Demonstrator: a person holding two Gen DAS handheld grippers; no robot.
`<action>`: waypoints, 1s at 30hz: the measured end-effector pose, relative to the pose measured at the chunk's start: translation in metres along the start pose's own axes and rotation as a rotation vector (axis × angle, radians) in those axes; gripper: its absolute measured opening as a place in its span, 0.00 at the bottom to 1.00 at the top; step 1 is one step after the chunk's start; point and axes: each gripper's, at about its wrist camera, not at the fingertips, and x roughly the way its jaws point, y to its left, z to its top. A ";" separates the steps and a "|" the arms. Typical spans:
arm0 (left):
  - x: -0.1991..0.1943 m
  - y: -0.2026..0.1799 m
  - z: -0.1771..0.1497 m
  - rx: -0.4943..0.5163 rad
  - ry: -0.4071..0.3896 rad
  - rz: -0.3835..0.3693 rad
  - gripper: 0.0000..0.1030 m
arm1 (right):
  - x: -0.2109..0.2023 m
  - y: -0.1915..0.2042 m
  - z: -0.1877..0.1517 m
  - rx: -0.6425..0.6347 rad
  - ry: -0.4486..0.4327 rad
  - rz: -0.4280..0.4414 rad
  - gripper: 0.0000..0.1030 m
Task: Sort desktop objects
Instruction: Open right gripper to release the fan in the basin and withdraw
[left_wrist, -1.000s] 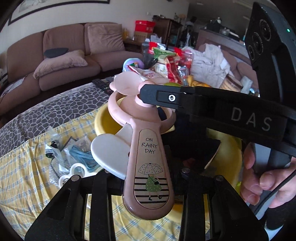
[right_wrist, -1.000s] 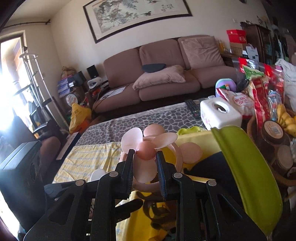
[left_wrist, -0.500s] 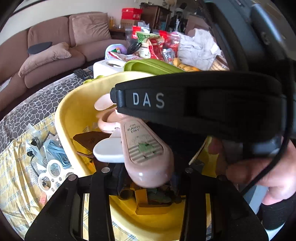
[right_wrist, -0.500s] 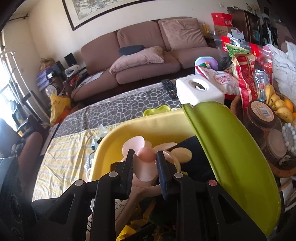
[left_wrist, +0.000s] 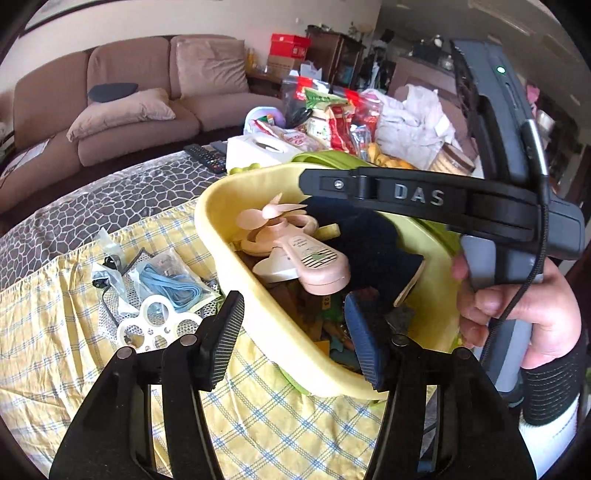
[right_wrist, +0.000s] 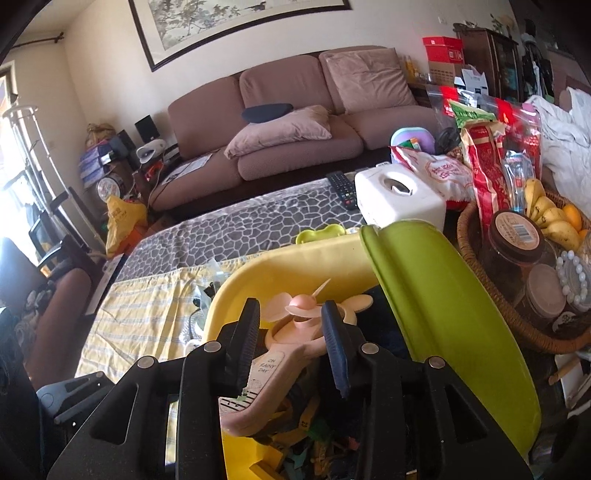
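Observation:
A pink hand fan (left_wrist: 306, 258) printed "ON RAINY DAY" lies in the yellow bin (left_wrist: 214, 229) on top of other small items and a dark cloth. My left gripper (left_wrist: 293, 332) is drawn back at the bin's near rim, its jaws opening with nothing pressed between them. In the right wrist view the fan's neck (right_wrist: 295, 328) sits between the jaws of my right gripper (right_wrist: 291, 332), which are opening, and the pads stand clear of it. In the left wrist view one of the right gripper's fingers (left_wrist: 369, 188) reaches over the bin, held by a hand (left_wrist: 517, 314).
The bin's green lid (right_wrist: 443, 314) stands tilted open on its right side. A white ringed plastic piece (left_wrist: 151, 325) and bagged blue cable (left_wrist: 173, 284) lie left of the bin on the checked cloth. Behind are a white tissue box (right_wrist: 399, 199), snack bags and a wicker basket (right_wrist: 480, 295).
The fan, held up by both grippers a second ago, went down into the yellow bin. Both pairs of jaws have widened off it, and the left gripper has pulled back.

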 end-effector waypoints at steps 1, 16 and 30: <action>0.000 0.005 0.000 -0.015 -0.001 0.006 0.52 | 0.000 0.004 -0.001 -0.021 0.012 0.002 0.36; -0.003 0.042 -0.019 -0.090 0.027 0.037 0.52 | 0.032 0.016 -0.037 -0.227 0.269 -0.074 0.15; -0.015 0.065 -0.028 -0.150 0.018 0.064 0.56 | 0.016 0.006 -0.020 -0.125 0.153 -0.095 0.22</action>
